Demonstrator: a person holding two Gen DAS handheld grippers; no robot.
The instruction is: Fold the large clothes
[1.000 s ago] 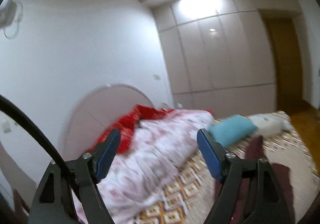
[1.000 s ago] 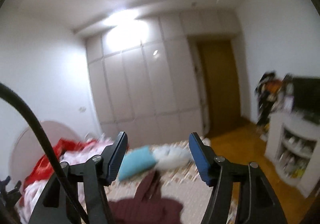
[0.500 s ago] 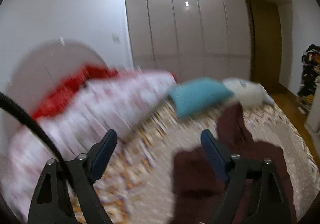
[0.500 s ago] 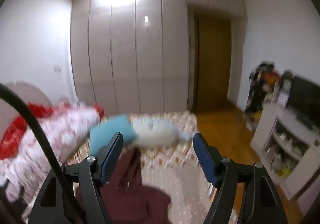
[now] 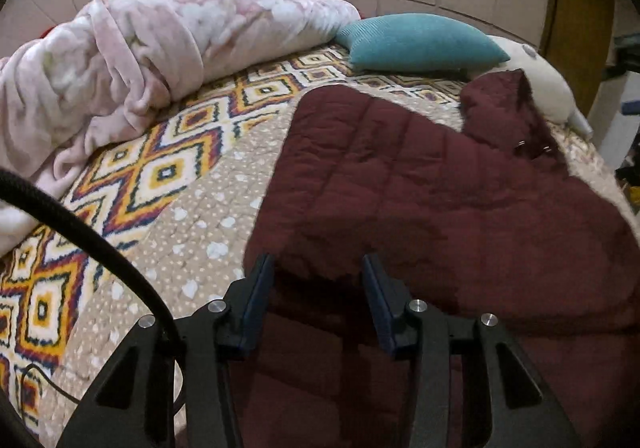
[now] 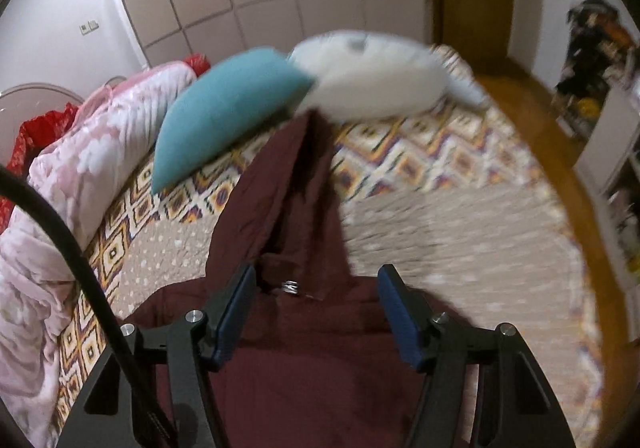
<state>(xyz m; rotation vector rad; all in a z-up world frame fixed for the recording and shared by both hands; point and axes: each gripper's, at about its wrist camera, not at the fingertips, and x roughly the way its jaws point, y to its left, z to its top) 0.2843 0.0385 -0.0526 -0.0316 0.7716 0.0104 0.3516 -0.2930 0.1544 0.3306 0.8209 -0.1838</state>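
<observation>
Now the big dark red coat point(image 5: 420, 183) lies flat on the patterned bed cover point(image 5: 168, 175), spread out under and ahead of both grippers. The left gripper point(image 5: 318, 272) has just been closing its jaws, but they are not pinching anything, with the coat's edge lying between them and below. The right gripper point(image 6: 316, 284) has its jaws apart and gripping nothing, and the coat's hood point(image 6: 288, 183) stretches away in front of them toward the blue pillow point(image 6: 224, 111) and white pillow point(image 6: 372, 79).
</observation>
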